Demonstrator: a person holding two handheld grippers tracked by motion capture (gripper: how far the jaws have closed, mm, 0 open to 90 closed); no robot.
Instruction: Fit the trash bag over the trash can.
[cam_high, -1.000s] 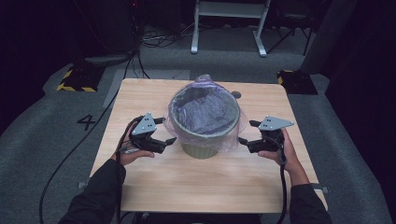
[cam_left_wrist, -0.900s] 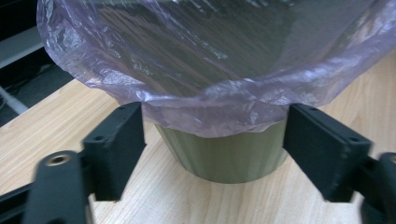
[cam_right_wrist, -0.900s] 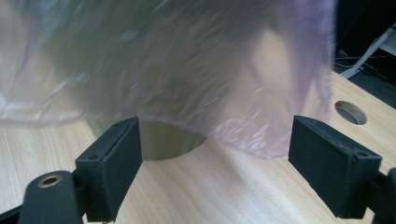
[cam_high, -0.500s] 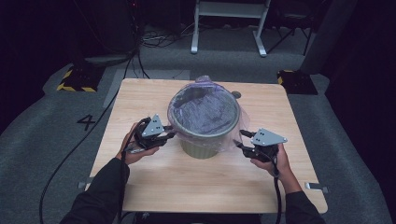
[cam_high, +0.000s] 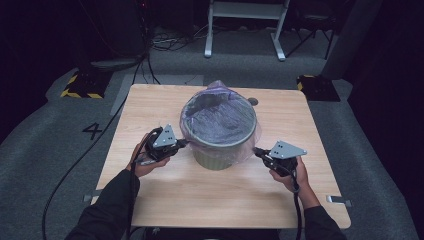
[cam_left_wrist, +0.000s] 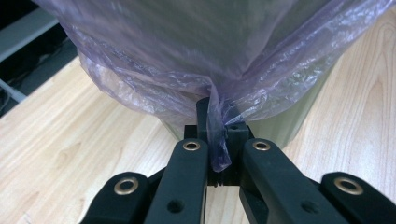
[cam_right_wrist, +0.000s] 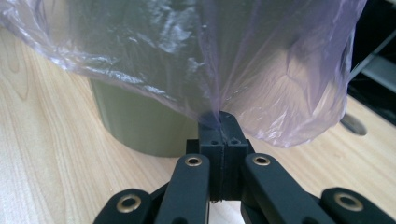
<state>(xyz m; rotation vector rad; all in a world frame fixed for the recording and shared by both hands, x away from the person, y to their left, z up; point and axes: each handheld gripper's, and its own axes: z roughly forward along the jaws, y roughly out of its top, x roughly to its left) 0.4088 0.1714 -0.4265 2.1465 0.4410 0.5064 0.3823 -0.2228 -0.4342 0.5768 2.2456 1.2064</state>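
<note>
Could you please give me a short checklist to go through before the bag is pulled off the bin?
1. Left claw shut on the purple bin bag: ok, a fold of film is pinched between its jaws, which have just closed.
2. Right claw shut on the bag: ok, film pinched at the tips after closing.
3. Grips on opposite sides of the green bin: ok.
4. Bin upright on the wooden table: ok.
5. Bag free of tears: cannot tell.
6. Bag empty inside: cannot tell.
</note>
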